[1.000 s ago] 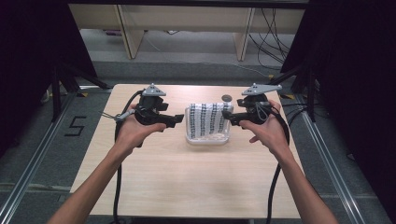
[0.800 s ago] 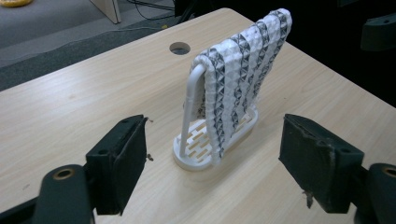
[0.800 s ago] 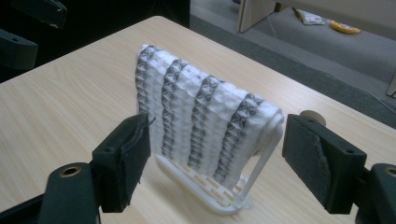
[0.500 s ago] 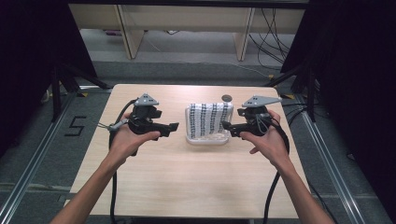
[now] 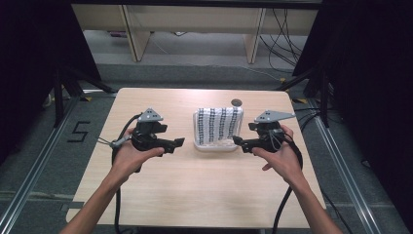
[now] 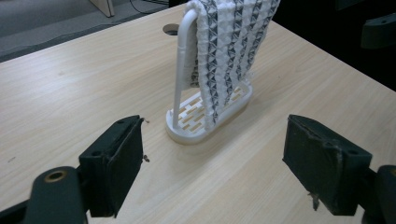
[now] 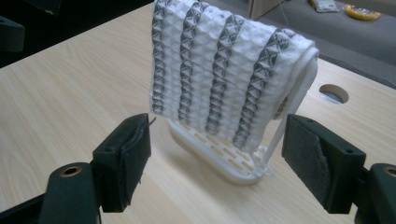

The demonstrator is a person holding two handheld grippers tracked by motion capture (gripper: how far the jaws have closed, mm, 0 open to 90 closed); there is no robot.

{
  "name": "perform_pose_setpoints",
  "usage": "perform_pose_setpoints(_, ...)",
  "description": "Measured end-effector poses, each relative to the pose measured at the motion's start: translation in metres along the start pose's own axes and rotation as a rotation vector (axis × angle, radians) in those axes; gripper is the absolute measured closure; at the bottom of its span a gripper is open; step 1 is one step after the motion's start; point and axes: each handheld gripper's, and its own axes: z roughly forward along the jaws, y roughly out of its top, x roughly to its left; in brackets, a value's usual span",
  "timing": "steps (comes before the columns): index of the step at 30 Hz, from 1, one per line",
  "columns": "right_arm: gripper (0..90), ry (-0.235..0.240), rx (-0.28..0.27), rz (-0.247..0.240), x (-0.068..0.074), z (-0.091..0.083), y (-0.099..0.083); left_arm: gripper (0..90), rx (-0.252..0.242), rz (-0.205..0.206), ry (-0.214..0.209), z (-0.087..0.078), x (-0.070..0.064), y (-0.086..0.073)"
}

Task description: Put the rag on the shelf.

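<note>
The towel [image 5: 218, 125] hangs over its light white rack [image 5: 214, 145]; both tongs, left [image 5: 179, 142] and right [image 5: 236, 140], gape empty beside the rack, so a lopsided tug could tip it.

A light wooden table [image 5: 195, 195] with rounded corners and a round cable hole [image 5: 236, 102] near its far edge stands on grey carpeted floor [image 5: 34, 146]. Black curtains [image 5: 34, 58] hang left and right. Beyond, pale wooden furniture legs [image 5: 134, 36] and loose black cables [image 5: 285, 29]. A "5" [image 5: 78, 131] is taped on the left floor.
</note>
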Motion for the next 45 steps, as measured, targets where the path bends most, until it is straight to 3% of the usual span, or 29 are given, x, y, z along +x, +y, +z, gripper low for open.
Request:
perform_pose_setpoints(4,24.9,0.016,-0.001,0.033,0.003,0.000,-0.007,19.4,-0.001,0.004,-0.011,-0.002,-0.003,-0.005)
perform_pose_setpoints(9,24.9,0.020,-0.002,0.029,0.006,-0.003,-0.015,19.4,-0.002,0.023,-0.009,-0.005,-0.008,-0.013)
perform_pose_setpoints(10,25.0,0.016,-0.011,0.012,0.005,-0.003,-0.016,19.4,0.001,0.022,-0.014,-0.006,-0.008,-0.015)
perform_pose_setpoints(21,24.9,0.050,0.009,0.042,0.012,-0.003,-0.033,19.4,-0.016,0.012,-0.022,-0.011,-0.011,-0.037)
perform_pose_setpoints(22,24.9,0.046,0.005,0.025,0.011,-0.002,-0.035,19.5,-0.010,0.015,-0.021,-0.012,-0.010,-0.039)
perform_pose_setpoints(23,24.9,0.046,0.004,0.047,0.014,-0.002,-0.037,19.5,-0.019,0.006,-0.020,-0.012,-0.011,-0.041)
perform_pose_setpoints(24,24.9,0.046,0.011,0.028,0.012,-0.002,-0.038,19.5,-0.025,-0.002,-0.023,-0.012,-0.011,-0.043)
perform_pose_setpoints(26,24.9,0.057,0.005,0.049,0.014,-0.002,-0.041,19.5,-0.029,-0.002,-0.033,-0.013,-0.010,-0.047)
perform_pose_setpoints(29,24.9,0.050,0.006,0.044,0.015,-0.002,-0.043,19.5,-0.027,-0.008,-0.021,-0.015,-0.009,-0.052)
perform_pose_setpoints(30,24.9,0.059,0.009,0.042,0.015,-0.002,-0.044,19.5,-0.019,0.007,-0.022,-0.016,-0.008,-0.053)
perform_pose_setpoints(31,24.9,0.070,0.004,0.054,0.017,-0.001,-0.045,19.5,-0.030,-0.008,-0.028,-0.015,-0.009,-0.056)
perform_pose_setpoints(35,24.9,0.061,0.009,0.043,0.019,-0.002,-0.047,19.5,-0.021,-0.004,-0.034,-0.014,-0.008,-0.062)
perform_pose_setpoints(36,24.9,0.066,0.002,0.021,0.020,-0.002,-0.048,19.5,-0.003,0.009,-0.028,-0.015,-0.008,-0.063)
perform_pose_setpoints(37,24.9,0.066,0.002,0.021,0.020,-0.002,-0.048,19.5,-0.027,-0.012,-0.027,-0.014,-0.009,-0.065)
perform_pose_setpoints(39,24.9,0.081,0.009,0.055,0.024,-0.002,-0.049,19.5,-0.012,0.004,-0.023,-0.014,-0.008,-0.068)
perform_pose_setpoints(40,24.9,0.064,0.001,0.016,0.022,-0.002,-0.050,19.5,-0.012,0.006,-0.030,-0.014,-0.008,-0.069)
perform_pose_setpoints(41,24.9,0.084,0.000,0.043,0.025,-0.002,-0.051,19.5,-0.016,-0.009,-0.020,-0.013,-0.009,-0.070)
perform_pose_setpoints(44,24.9,0.079,0.003,0.029,0.027,-0.002,-0.053,19.5,-0.018,-0.007,-0.032,-0.012,-0.010,-0.074)
perform_pose_setpoints(45,24.9,0.079,0.005,0.013,0.028,-0.002,-0.054,19.5,0.002,0.015,-0.029,-0.013,-0.009,-0.075)
